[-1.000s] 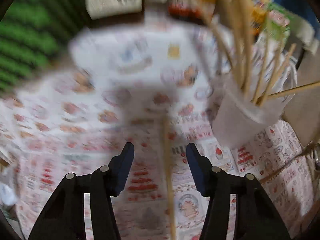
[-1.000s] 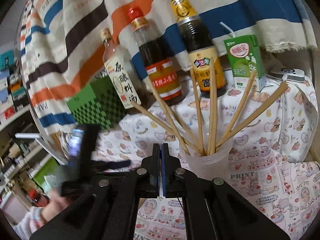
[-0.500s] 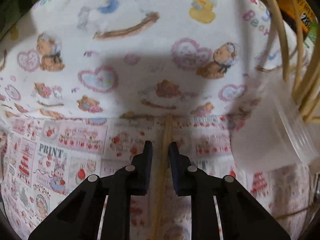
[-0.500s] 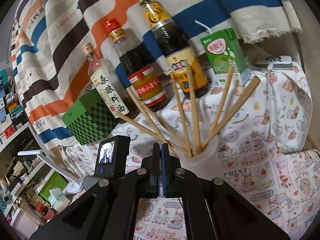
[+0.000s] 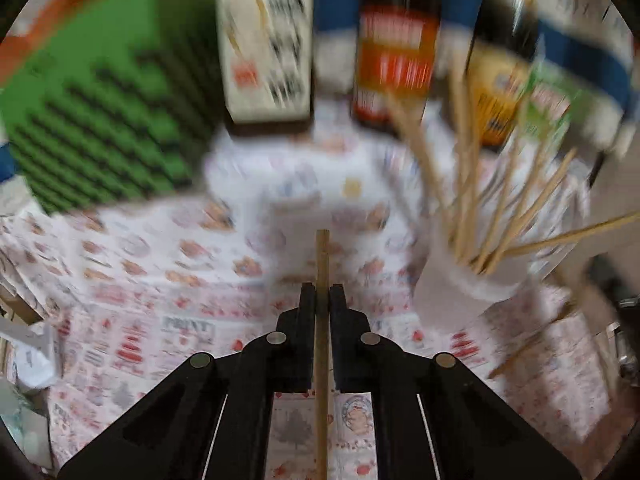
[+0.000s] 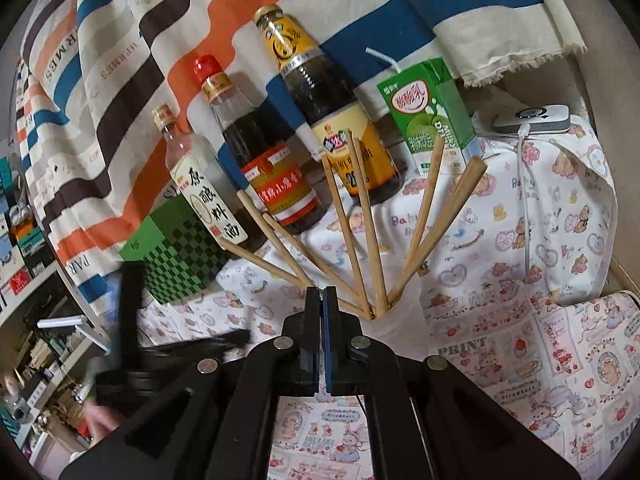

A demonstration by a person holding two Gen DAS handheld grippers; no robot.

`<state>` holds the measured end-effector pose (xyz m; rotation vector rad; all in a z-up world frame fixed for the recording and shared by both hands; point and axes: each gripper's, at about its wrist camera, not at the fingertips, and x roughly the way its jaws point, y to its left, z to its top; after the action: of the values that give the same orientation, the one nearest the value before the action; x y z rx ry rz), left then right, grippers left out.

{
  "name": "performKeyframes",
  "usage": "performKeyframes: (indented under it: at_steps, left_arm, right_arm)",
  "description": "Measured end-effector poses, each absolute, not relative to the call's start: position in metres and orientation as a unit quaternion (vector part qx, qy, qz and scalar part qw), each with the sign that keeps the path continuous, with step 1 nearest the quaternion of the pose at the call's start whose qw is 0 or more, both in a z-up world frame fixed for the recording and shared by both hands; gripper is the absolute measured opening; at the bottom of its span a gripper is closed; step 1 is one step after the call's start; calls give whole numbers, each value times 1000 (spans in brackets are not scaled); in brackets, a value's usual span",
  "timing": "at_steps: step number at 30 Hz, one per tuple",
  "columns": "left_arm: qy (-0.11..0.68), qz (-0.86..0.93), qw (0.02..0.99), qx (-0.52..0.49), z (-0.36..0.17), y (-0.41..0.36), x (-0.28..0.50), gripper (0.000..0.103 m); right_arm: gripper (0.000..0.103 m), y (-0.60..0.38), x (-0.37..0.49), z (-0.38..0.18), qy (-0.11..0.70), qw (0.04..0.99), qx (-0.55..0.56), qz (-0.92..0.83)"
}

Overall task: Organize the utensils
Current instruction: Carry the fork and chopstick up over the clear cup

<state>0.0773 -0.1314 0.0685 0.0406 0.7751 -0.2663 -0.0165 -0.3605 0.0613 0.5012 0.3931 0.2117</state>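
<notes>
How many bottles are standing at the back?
3: a clear bottle with a white label on the left, a red-capped bottle in the middle, and a yellow-capped bottle on the right.

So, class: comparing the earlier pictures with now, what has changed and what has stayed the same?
The left gripper closed on the chopstick and lifted it off the cloth. The right gripper stayed shut and empty; the cup of chopsticks and the bottles stayed put.

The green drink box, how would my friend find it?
Look along the row of bottles against the striped cloth. At its right end, beside the yellow-labelled bottle, stands the green drink box. It is the only carton, with a white straw on top.
</notes>
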Motion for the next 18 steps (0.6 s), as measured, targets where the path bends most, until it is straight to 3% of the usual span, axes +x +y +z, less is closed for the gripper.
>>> performKeyframes:
  at_steps: [6, 10, 18]
  left_arm:
    - [262, -181, 947, -48, 146, -106, 33, 6]
    - [237, -236, 939, -76, 179, -107, 27, 6]
    - [102, -193, 970, -110, 204, -146, 37, 6]
  right_arm:
    - [2, -358, -24, 82, 170, 947, 247, 115]
    - [2, -356, -26, 106, 163, 954, 221, 118]
    - [2, -373, -16, 153, 109, 962, 224, 110]
